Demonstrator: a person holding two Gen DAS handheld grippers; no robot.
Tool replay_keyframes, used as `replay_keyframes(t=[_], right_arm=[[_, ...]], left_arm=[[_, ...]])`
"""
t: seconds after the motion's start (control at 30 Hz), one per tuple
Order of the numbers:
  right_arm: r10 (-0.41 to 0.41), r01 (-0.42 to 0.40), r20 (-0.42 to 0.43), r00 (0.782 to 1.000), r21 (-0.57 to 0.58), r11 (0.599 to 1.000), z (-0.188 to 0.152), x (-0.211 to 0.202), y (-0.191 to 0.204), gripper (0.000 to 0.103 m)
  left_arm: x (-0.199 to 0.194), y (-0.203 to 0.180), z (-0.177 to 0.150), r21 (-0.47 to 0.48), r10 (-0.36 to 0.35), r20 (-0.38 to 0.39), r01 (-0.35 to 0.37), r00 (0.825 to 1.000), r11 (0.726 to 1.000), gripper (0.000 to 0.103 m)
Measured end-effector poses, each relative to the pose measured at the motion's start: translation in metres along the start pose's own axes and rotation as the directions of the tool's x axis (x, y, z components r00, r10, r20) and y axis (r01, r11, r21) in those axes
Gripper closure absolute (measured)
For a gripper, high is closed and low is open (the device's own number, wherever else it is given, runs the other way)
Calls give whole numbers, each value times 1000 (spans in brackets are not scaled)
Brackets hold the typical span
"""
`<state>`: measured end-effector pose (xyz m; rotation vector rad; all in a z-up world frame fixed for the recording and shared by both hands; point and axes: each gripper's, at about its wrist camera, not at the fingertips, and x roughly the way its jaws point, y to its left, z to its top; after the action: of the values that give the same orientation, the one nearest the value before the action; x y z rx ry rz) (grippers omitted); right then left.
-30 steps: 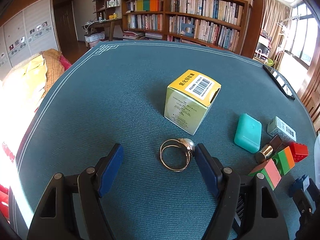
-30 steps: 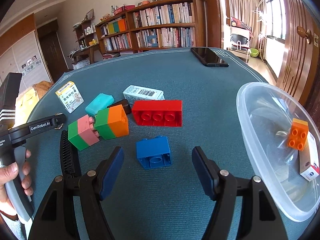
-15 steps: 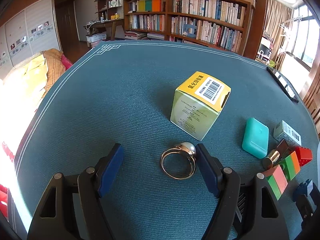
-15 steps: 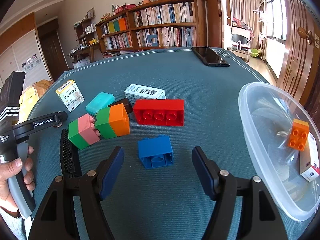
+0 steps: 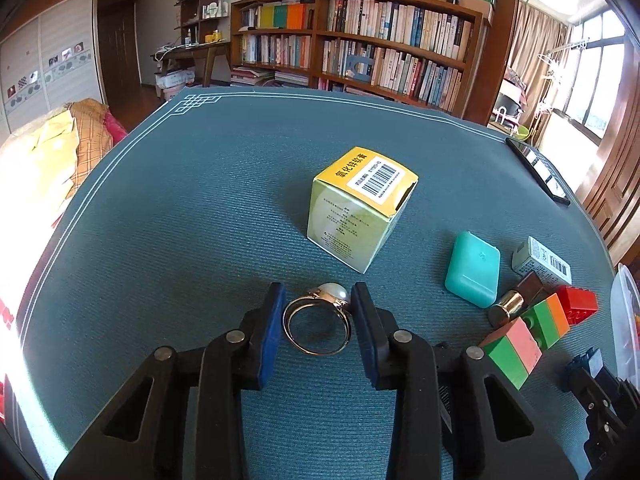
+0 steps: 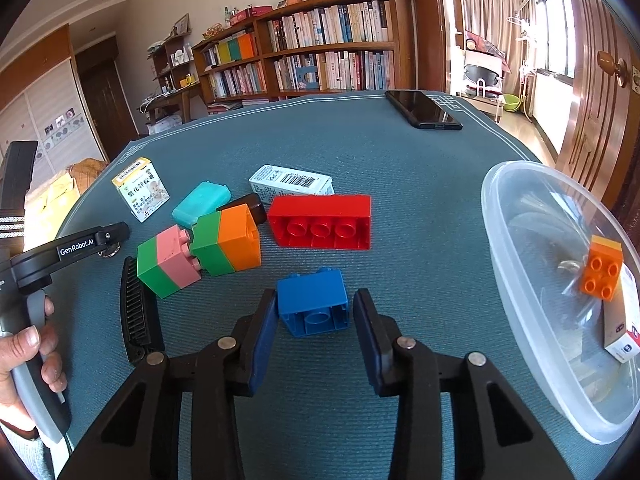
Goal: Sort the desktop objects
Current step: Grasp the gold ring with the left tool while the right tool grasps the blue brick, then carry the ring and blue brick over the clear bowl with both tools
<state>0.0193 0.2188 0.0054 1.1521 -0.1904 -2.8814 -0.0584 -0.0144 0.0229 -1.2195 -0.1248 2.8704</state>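
Observation:
In the left wrist view a gold ring with a pearl (image 5: 318, 322) lies on the teal table mat (image 5: 200, 208). My left gripper (image 5: 318, 308) has closed in on it, both pads at the ring's sides. In the right wrist view a blue brick (image 6: 314, 306) lies on the mat between the pads of my right gripper (image 6: 315, 312), which has narrowed around it; the left pad touches, the right shows a thin gap. A clear plastic tub (image 6: 516, 280) at the right holds an orange brick (image 6: 602, 268) and a small box (image 6: 622, 332).
A yellow-topped carton (image 5: 360, 206), a teal case (image 5: 474, 268), a white barcode box (image 6: 292, 180), a lipstick tube (image 5: 508, 306), red (image 6: 320, 222), green-orange (image 6: 228, 244) and green-pink (image 6: 168, 262) bricks, a black comb (image 6: 138, 308) and a phone (image 6: 422, 110) lie on the mat.
Both grippers have closed from wide open to narrow: the left around the ring, the right around the blue brick. The left gripper shifted slightly so the ring is centred between its pads.

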Motion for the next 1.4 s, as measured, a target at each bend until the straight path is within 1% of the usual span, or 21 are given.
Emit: replay_keyframes(t=[0.27,0.4,0.47,0.83,0.97,1.1,1.27,1.4], right_arm=[[1,-1,-6,1000,1,1000,0,1,0,65],[5,-5,-22,1000,7,1000,1,5,0,65],[4,-4,-14,1000,7,1000,0,3,0,65],[7,0,111,994,-62,998,-1,-25,12,66],[9,3,165,986,-71,997,1,-38,13,66],[-7,27,226,974,-88,996,3,-52,15,66],[-26,52,260,965,-93,994,7,-67,8,66],[-53,69,261,964,-52,996,7,-76,-10,66]], left_arm=[[-16,-8,0,8,-30,33,30,999,1000,66],[-21,-14,0,16,-44,43,43,998,999,66],[-23,-17,0,23,-50,44,49,998,999,66],[-38,-38,-2,72,-90,73,85,993,994,66],[-43,-47,-3,91,-101,82,93,992,992,66],[-47,-54,-3,103,-112,88,103,990,989,66],[-54,-63,-4,120,-127,99,115,987,986,66],[-58,-73,-6,136,-143,100,129,985,982,66]])
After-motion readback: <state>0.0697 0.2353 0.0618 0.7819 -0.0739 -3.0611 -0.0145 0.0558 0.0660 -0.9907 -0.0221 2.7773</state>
